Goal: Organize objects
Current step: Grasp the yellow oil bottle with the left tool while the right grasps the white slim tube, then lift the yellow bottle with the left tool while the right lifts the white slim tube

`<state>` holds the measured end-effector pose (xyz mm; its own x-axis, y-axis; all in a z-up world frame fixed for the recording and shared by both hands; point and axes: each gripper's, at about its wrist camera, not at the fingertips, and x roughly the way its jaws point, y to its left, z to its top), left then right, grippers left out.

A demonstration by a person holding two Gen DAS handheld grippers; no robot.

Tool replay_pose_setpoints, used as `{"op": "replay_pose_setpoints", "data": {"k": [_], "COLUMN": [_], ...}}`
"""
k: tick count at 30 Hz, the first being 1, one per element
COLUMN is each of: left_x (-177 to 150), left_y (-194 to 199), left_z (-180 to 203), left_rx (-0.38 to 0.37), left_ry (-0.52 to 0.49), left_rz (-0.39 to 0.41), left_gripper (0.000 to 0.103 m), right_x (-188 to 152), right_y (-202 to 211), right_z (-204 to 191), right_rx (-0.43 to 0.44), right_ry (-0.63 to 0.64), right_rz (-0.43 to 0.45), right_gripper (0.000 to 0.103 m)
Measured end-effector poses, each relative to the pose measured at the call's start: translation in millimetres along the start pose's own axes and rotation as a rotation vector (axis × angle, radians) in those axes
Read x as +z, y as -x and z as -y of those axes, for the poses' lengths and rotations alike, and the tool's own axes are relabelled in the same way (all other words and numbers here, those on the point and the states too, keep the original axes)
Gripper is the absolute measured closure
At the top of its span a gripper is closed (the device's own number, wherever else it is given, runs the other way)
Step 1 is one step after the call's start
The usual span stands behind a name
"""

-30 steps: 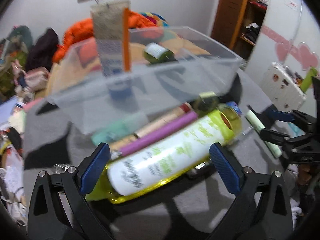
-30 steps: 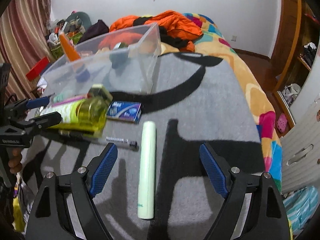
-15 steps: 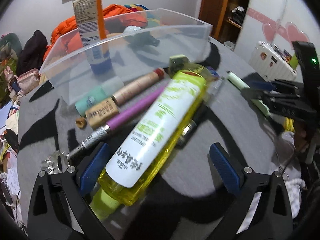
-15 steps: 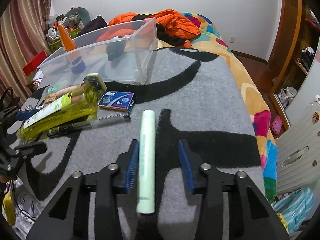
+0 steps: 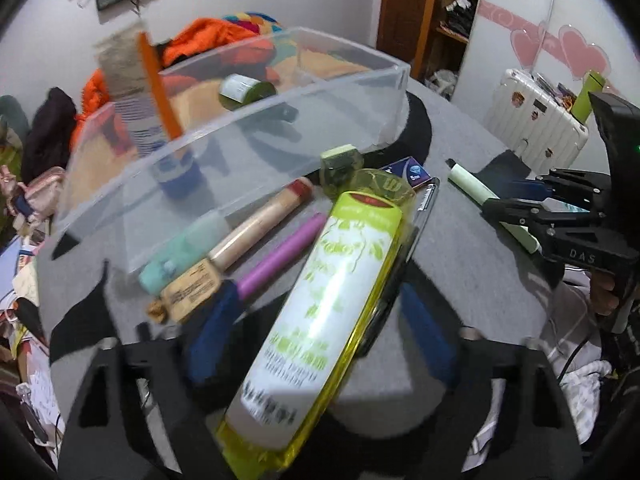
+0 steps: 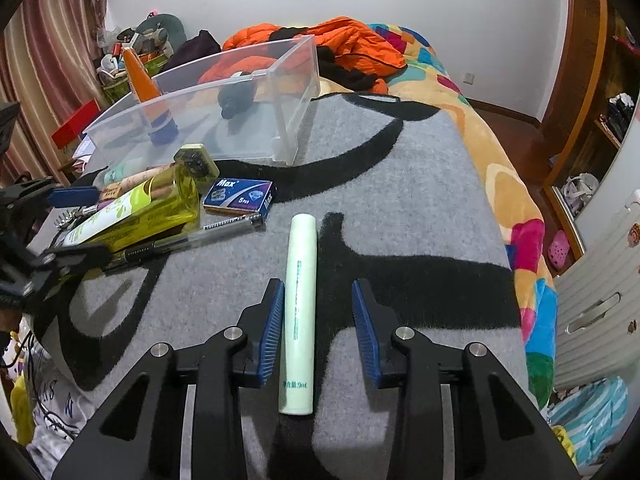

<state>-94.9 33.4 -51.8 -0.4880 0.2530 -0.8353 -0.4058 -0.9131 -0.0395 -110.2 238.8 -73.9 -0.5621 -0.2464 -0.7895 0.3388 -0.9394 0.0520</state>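
My left gripper (image 5: 320, 320) straddles a yellow bottle with a white label (image 5: 320, 312) lying on the grey rug; the jaws stand apart on either side of it, not touching. My right gripper (image 6: 318, 320) is open around a pale green tube (image 6: 300, 292); the left pad is close to it and the right pad is well off. A clear plastic bin (image 5: 256, 128) behind holds an upright orange and white tube (image 5: 140, 92) and a small dark green bottle (image 5: 246, 90).
Beside the bin lie a beige tube (image 5: 256, 228), a purple pen (image 5: 280, 258), a mint tube (image 5: 180, 248), a blue Max box (image 6: 240, 196) and a black pen (image 6: 188, 240). A bed with orange clothes (image 6: 352, 48) lies beyond. A white suitcase (image 5: 536, 120) stands right.
My left gripper has moved forward along the yellow bottle and its jaws have come closer together. My right gripper has widened slightly around the green tube.
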Motion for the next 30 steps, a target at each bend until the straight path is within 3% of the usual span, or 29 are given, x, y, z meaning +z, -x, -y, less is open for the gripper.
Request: {"op": "replay_pose_setpoints", "data": {"k": [6,10,14,17,20,30], "left_x": [15,22,26,27,26,19], "left_y": [-13,-18,-22,-21,-16,32], "left_z": [5,6,8,13,14,-4], "left_rx": [-0.027,-0.053,-0.072,-0.055,-0.005,0.036], "left_ry": [-0.036,-0.039,-0.042,-0.049,-0.044,0.053], "left_rz": [-0.031,-0.039,-0.039,-0.029,-0.008,0.122], "left_gripper": [0.042,0.044,0.046,0.047,0.052,0.055], "right_x": [8,12,10,9,8,16], "right_y": [-6,-12,-12,-10,-5,16], "right_z": [-3,-8,-13,-13,-10,-9], "right_rx": [0.007,0.003,-0.012,-0.004,0.002,0.019], "right_ry": [0.018,0.035,0.051,0.040,0.019,-0.008], "right_rz": [0.007,0.007,0.020,0.024,0.035,0.093], "right_gripper": [0.071,0.072,0.088,0.089,0.089,0.089]}}
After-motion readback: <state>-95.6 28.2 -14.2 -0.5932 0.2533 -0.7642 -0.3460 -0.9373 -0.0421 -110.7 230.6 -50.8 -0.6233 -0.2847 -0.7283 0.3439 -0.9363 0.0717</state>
